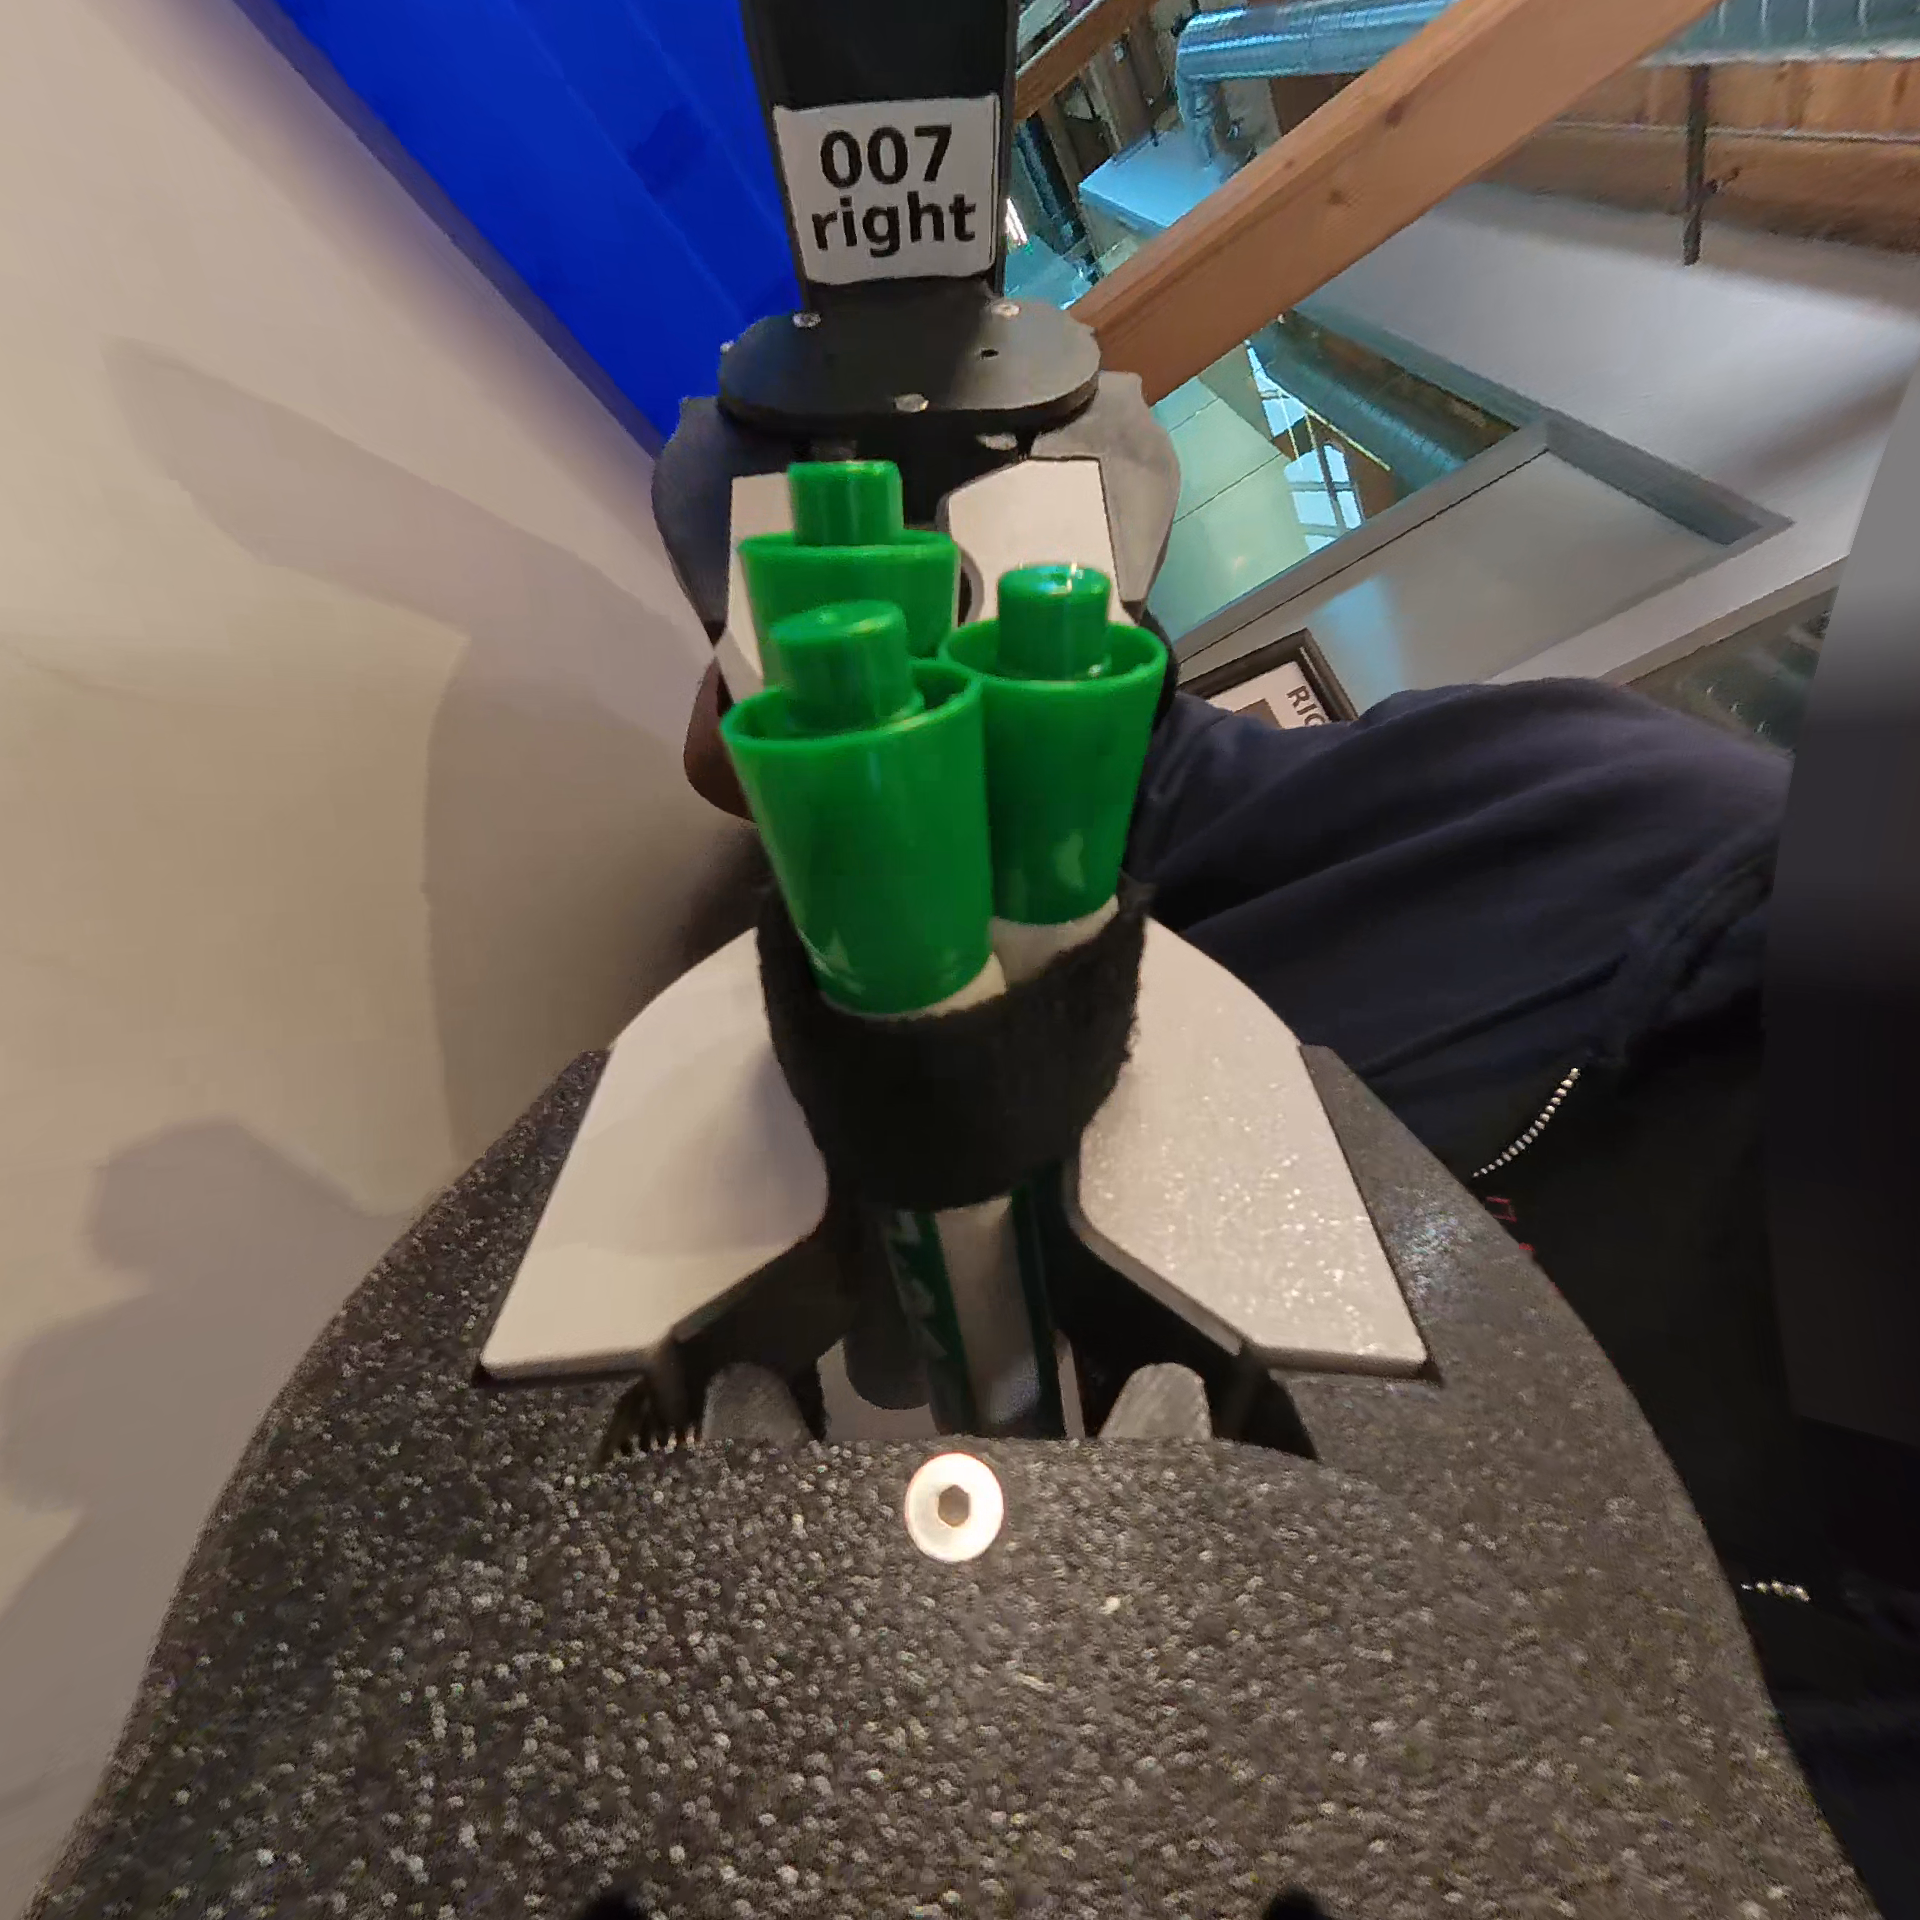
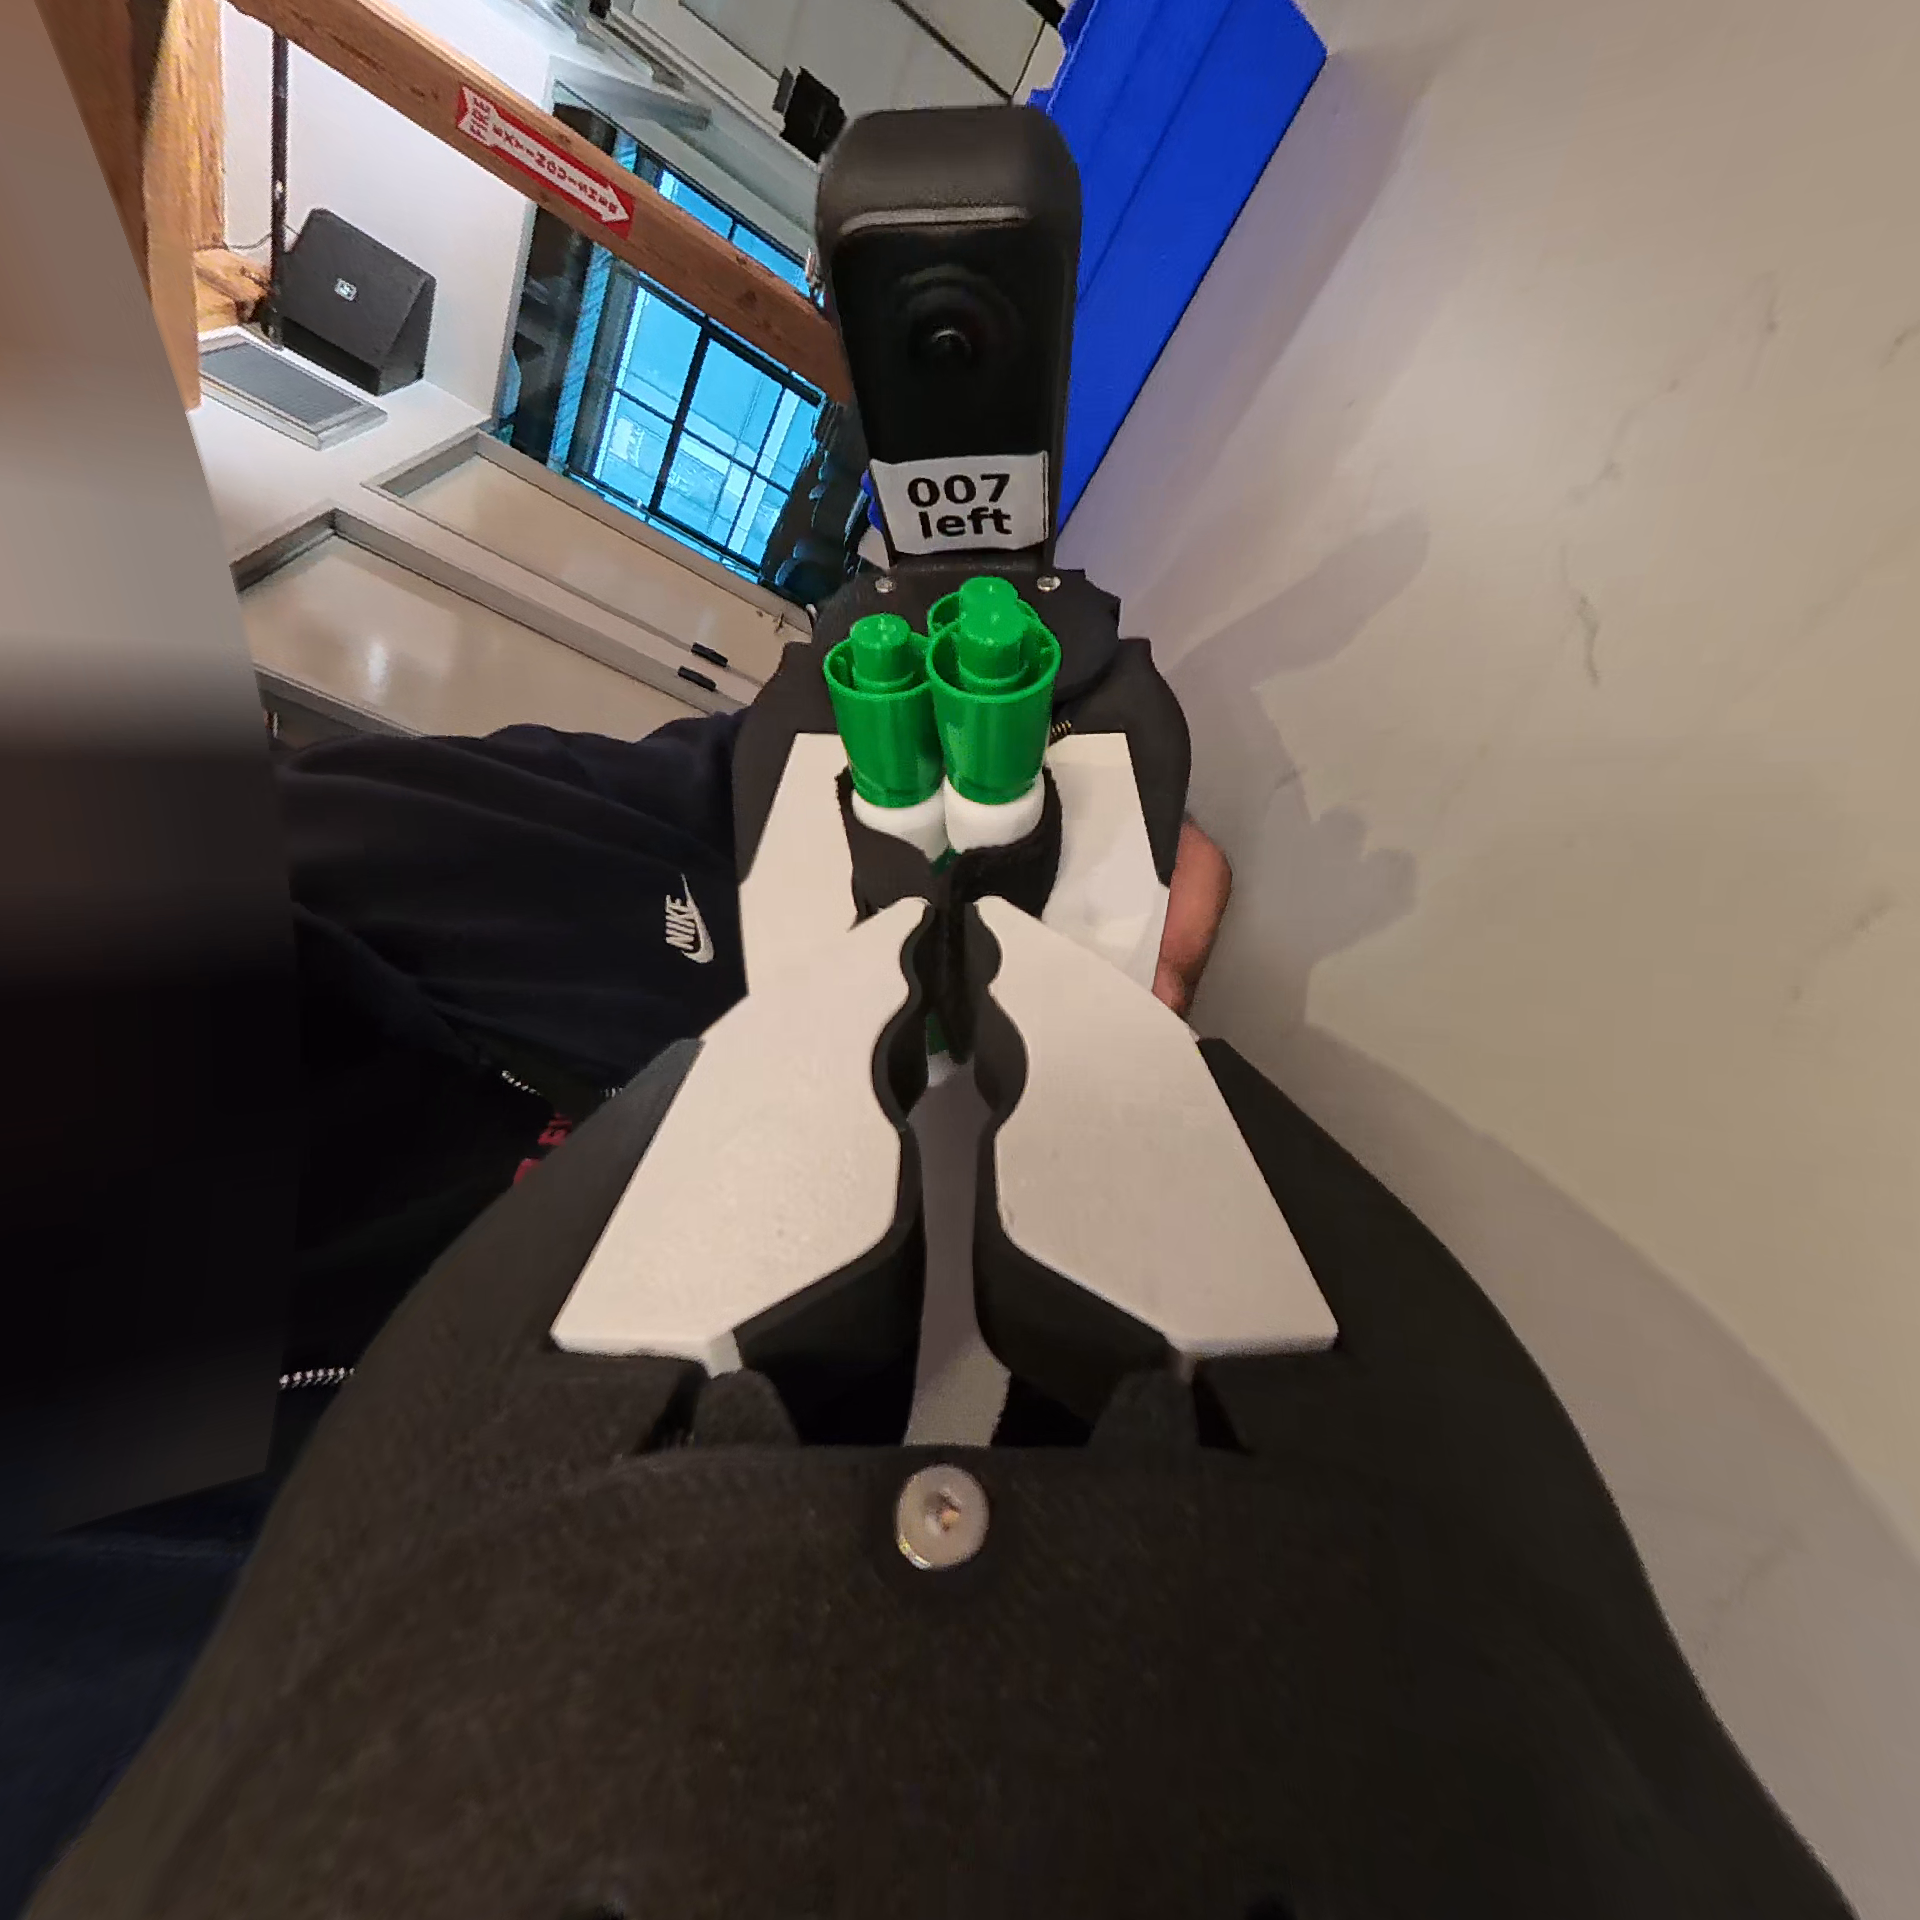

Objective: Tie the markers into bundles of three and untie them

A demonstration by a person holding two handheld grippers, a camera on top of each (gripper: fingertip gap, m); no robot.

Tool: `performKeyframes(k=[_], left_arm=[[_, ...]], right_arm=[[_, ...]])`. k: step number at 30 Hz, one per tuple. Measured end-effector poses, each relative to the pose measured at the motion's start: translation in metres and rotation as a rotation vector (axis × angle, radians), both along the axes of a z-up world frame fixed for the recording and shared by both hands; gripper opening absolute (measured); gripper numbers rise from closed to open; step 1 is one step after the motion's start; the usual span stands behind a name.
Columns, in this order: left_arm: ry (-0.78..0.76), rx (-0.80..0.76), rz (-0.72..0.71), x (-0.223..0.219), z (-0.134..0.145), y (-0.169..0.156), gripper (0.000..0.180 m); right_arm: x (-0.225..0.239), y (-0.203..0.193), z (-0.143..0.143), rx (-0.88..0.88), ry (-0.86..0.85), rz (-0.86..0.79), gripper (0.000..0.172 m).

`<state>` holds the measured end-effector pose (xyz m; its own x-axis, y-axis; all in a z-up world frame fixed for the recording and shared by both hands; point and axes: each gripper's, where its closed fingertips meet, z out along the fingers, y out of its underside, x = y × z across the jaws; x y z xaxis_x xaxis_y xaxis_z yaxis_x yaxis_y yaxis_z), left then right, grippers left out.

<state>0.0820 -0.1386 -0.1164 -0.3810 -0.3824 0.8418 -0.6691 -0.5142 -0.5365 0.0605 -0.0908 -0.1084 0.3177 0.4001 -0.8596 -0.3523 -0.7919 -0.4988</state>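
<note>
Three markers with green caps (image 1: pixel 873 821) are bundled by a black hook-and-loop strap (image 1: pixel 966 1081). My left gripper (image 1: pixel 951 987) is shut on the bundle at the strap, with its pads against the strap's sides. In the right wrist view the left gripper (image 2: pixel 951 821) holds the bundle (image 2: pixel 940 717) just ahead of my right gripper. My right gripper (image 2: pixel 948 914) is shut on the loose end of the strap (image 2: pixel 951 966), which runs between its fingertips. Its fingers (image 1: pixel 1044 525) show behind the caps in the left wrist view, with their tips hidden.
A pale surface (image 1: pixel 260 727) lies to one side with a blue bin (image 1: pixel 582 156) on it. A person's dark sleeve (image 1: pixel 1455 883) and hand (image 2: pixel 1195 914) are close behind the grippers. A wooden beam (image 2: pixel 665 229) and windows are farther off. The gap from one gripper's tips to the other's is roughly 4 cm.
</note>
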Motion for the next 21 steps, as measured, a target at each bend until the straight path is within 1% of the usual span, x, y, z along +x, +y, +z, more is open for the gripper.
performKeyframes(k=[6,9,11,13,16,19,21], left_arm=[[0.046,-0.047,0.006,0.0,0.001,0.0,0.042],[0.032,-0.103,0.017,-0.001,0.009,0.0,0.042],[0.0,-0.138,0.034,-0.002,0.017,0.001,0.043],[-0.031,-0.172,0.057,-0.003,0.025,0.001,0.043],[-0.064,-0.265,0.103,-0.005,0.033,0.0,0.043],[-0.07,-0.355,0.168,-0.008,0.033,0.001,0.044],[-0.064,-0.38,0.226,-0.009,0.029,0.003,0.044]], right_arm=[[-0.001,-0.001,-0.001,-0.02,0.007,0.038,0.004],[-0.002,0.0,0.004,-0.005,0.033,0.04,0.004],[-0.002,0.0,0.012,0.013,0.079,0.031,0.005],[-0.002,0.0,0.017,0.032,0.107,0.014,0.01],[0.001,0.001,0.022,0.055,0.115,-0.039,0.018],[0.001,0.001,0.02,0.061,0.073,-0.087,0.026],[0.001,0.001,0.018,0.066,0.029,-0.123,0.03]])
